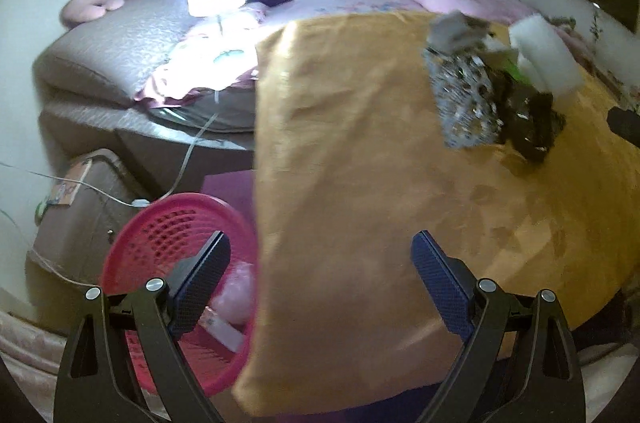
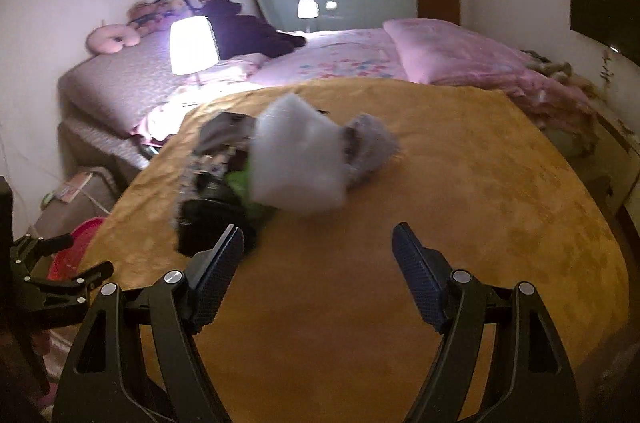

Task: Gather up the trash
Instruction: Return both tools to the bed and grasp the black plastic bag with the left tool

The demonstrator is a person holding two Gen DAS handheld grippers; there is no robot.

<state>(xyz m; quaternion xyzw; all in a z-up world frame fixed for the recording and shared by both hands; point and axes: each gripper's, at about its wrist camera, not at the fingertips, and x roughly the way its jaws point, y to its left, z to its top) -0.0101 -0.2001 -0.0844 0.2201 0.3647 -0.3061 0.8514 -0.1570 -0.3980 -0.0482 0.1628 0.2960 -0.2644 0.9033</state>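
No text, label, brand, number or sign can be read anywhere in either view; everything is too blurred.

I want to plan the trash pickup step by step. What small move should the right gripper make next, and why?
Probably ease the right gripper forward toward the white foam piece. Its jaws stand open and empty, and the foam lies just ahead atop the trash pile on the orange cloth, while the pink basket waits beside the table.
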